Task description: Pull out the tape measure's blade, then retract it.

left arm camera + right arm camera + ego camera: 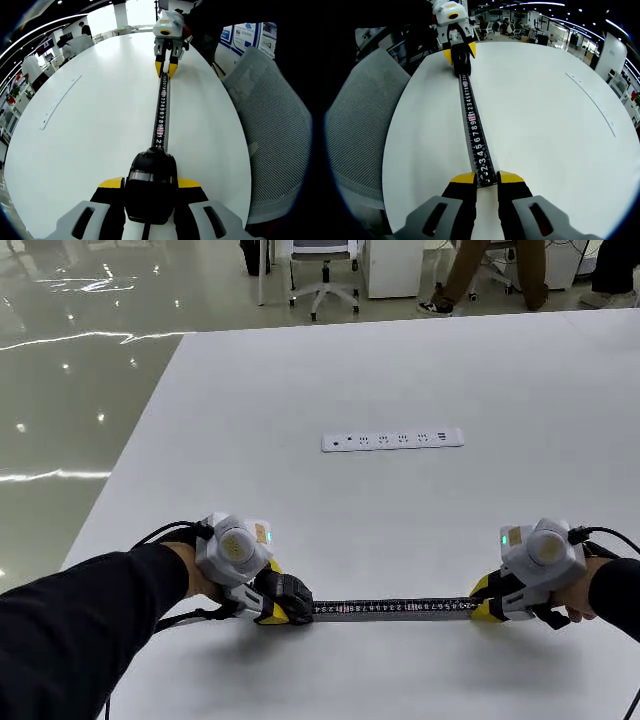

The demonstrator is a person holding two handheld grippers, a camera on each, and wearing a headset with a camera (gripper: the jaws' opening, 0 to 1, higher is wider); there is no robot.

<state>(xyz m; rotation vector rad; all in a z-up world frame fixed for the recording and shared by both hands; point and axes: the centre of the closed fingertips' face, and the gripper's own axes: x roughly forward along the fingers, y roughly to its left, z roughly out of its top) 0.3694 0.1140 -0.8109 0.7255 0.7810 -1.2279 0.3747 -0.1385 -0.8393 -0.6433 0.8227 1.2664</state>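
Note:
The black tape measure case (286, 597) rests on the white table near the front edge, with my left gripper (272, 592) shut on it; the case (151, 182) sits between the yellow-tipped jaws in the left gripper view. Its black blade (392, 607) with white numbers lies flat on the table, stretched rightward to my right gripper (482, 598), which is shut on the blade's end. In the right gripper view the blade (472, 135) runs from my right gripper (486, 180) to the far case (459, 62). The blade (161, 112) reaches the right gripper (165, 70) in the left gripper view.
A white power strip (392, 440) lies mid-table, well beyond the tape. A grey mesh chair back (272, 130) stands close to the table's near edge. Office chairs and a person's legs (480, 270) are beyond the far edge on a glossy floor.

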